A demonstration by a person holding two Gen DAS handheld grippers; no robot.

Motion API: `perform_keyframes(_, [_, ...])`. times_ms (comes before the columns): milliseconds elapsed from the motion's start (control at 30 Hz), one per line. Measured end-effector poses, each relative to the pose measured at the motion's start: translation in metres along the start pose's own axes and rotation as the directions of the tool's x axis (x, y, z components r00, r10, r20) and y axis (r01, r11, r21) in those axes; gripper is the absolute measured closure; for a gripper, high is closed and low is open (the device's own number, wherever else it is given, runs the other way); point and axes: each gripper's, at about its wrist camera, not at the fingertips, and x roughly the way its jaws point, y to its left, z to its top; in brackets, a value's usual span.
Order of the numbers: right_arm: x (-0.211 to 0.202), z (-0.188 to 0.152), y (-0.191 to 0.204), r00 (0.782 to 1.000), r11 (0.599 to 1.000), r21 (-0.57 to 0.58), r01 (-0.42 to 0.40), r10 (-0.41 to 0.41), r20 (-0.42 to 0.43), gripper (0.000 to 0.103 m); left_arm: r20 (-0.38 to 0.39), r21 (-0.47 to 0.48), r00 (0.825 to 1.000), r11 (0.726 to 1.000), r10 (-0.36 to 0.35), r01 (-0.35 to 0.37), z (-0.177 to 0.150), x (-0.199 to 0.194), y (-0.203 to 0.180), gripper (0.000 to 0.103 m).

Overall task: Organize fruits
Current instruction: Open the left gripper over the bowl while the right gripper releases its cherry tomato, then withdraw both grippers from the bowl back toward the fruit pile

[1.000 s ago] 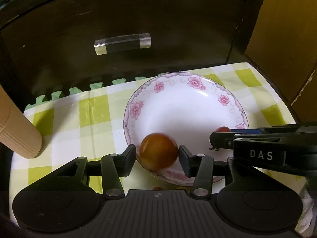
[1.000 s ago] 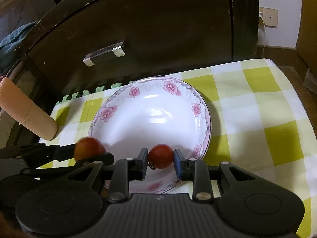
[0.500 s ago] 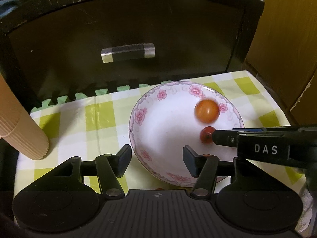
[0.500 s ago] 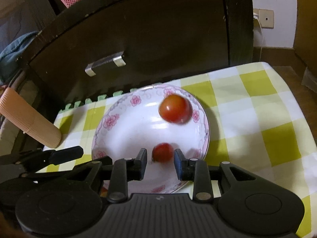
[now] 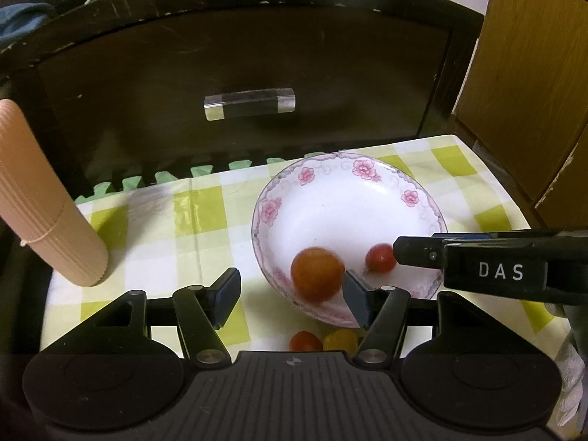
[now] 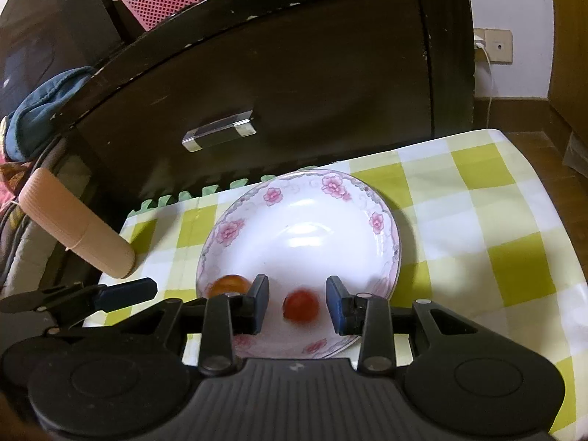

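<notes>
Left wrist view gave me the clearest read, so I took it from its left edge across. A ribbed, peach-coloured cylinder [image 5: 47,213] leaned at the far left on the glossy green-and-white checked cloth [image 5: 198,217]. My left gripper [image 5: 290,290] was spread wide with nothing clasped; its left finger [image 5: 226,292] stood over the cloth, while its right finger [image 5: 354,303] sat at the near rim of the plate [image 5: 341,183], a shallow white china dish with pink flowers round the border. A large orange-red tomato [image 5: 316,273], round and blurred, lay inside the plate just beside that right finger; I could not tell whether they touched. Below the near rim, on the cloth, a small red tomato [image 5: 305,341] and a yellow tomato [image 5: 340,340] sat side by side. Further right in the plate lay a smooth red cherry tomato [image 5: 380,257], right at the tip of my right gripper [image 5: 398,251], which reached in from the side. From the right wrist view, that right gripper [image 6: 297,303] was released too, fingers parted, the cherry tomato [image 6: 300,305] lying between them but gripped by neither. Behind everything stood a dark wooden drawer front with a clear block handle [image 5: 250,103].
</notes>
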Motion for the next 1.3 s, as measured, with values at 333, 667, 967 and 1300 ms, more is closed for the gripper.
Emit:
perform_keyframes(333, [-0.012, -0.009, 0.015, 1.0, 0.999, -0.031, -0.018, 0.019, 0.001, 0.07, 0.011, -0.012, 1.0, 1.0, 0.018, -0.017, -0.012, -0.019, 0.006, 0.031])
perform_keyframes(667, [-0.024, -0.022, 0.029, 1.0, 0.998, -0.062, -0.026, 0.026, 0.001, 0.07, 0.017, -0.009, 0.999, 0.999, 0.048, -0.048, -0.025, -0.037, 0.008, 0.028])
perform_keyframes(967, [-0.035, -0.035, 0.04, 0.999, 0.997, -0.068, -0.048, 0.048, -0.001, 0.07, 0.018, 0.005, 0.998, 0.998, 0.057, -0.057, -0.036, -0.05, 0.007, 0.027])
perform_keyframes(1300, [-0.045, -0.05, 0.057, 0.998, 0.993, -0.101, -0.061, 0.062, 0.0, 0.07, 0.025, 0.016, 0.997, 0.997, 0.076, -0.076, -0.049, -0.065, 0.008, 0.027])
